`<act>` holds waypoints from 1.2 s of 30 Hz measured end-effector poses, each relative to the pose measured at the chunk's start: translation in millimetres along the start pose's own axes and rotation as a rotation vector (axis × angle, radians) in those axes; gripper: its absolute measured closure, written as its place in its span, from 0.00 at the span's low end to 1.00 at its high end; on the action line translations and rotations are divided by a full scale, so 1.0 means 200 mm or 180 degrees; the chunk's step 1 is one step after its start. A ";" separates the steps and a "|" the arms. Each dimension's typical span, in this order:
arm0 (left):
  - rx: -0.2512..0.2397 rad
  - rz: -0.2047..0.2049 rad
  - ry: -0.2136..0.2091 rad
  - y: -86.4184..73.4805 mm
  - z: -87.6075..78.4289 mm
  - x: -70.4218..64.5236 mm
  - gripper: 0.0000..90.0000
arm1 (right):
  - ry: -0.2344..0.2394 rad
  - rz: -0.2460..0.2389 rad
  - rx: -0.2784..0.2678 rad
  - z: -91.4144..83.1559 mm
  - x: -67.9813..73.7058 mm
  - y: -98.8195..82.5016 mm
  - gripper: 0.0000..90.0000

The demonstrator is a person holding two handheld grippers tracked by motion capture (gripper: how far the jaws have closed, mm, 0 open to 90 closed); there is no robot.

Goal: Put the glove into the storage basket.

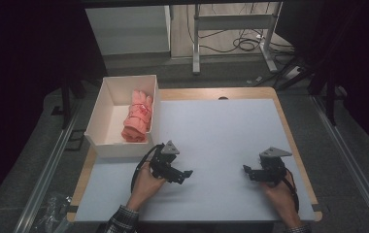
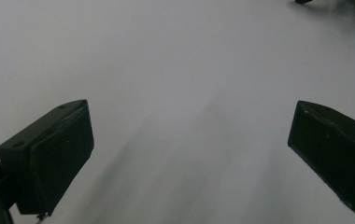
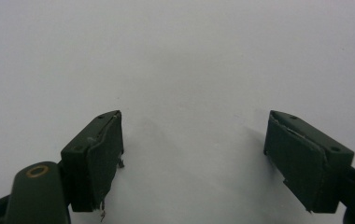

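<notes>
A rolled pink cloth [image 1: 138, 117] lies inside a white open box [image 1: 101, 110] at the table's left. My left gripper [image 1: 181, 174] rests low over the white table mat [image 1: 221, 141], just right of the box's near corner, jaws spread wide with nothing between them [image 2: 189, 154]. My right gripper [image 1: 250, 173] sits near the mat's right side, also open and empty [image 3: 192, 154]. Both point roughly toward the middle of the mat. A hand holds each gripper from the near edge.
The mat covers a wooden tabletop [image 1: 289, 126] whose edge shows at the right and back. Dark floor, a desk frame [image 1: 231, 29] and cables lie beyond the far edge. A plastic bag [image 1: 51, 208] lies on the floor at lower left.
</notes>
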State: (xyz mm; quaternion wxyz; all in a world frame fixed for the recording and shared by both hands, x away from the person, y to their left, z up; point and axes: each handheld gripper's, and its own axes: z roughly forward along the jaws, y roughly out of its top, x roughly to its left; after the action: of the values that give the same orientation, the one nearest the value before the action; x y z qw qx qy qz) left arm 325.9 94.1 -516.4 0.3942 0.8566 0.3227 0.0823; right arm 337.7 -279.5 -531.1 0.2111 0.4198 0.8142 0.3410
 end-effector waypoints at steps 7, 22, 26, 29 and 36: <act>0.0024 -0.0001 0.0039 -0.07 0.02 0.00 0.01 | -0.0001 0.0000 0.0001 0.00 0.00 0.00 0.22; 0.0058 0.0057 0.0101 -0.16 0.05 0.00 0.00 | -0.0003 -0.0004 0.0002 0.00 0.00 0.00 0.22; 0.0153 0.0088 0.0168 -0.16 0.06 0.00 0.00 | -0.0004 -0.0006 0.0001 0.00 0.00 0.00 0.22; 0.0187 0.0126 0.0213 -0.15 0.07 -0.01 0.00 | -0.0004 -0.0005 0.0002 0.00 0.00 0.00 0.22; 0.0194 0.0140 0.0240 -0.15 0.07 -0.02 0.00 | -0.0001 0.0001 -0.0004 0.00 0.00 0.00 0.22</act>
State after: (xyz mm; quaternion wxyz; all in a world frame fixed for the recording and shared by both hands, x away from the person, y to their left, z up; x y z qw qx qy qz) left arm 313.4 97.3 -548.0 0.3537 0.8713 0.3208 0.1133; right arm 337.6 -279.7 -531.3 0.2114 0.4198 0.8140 0.3414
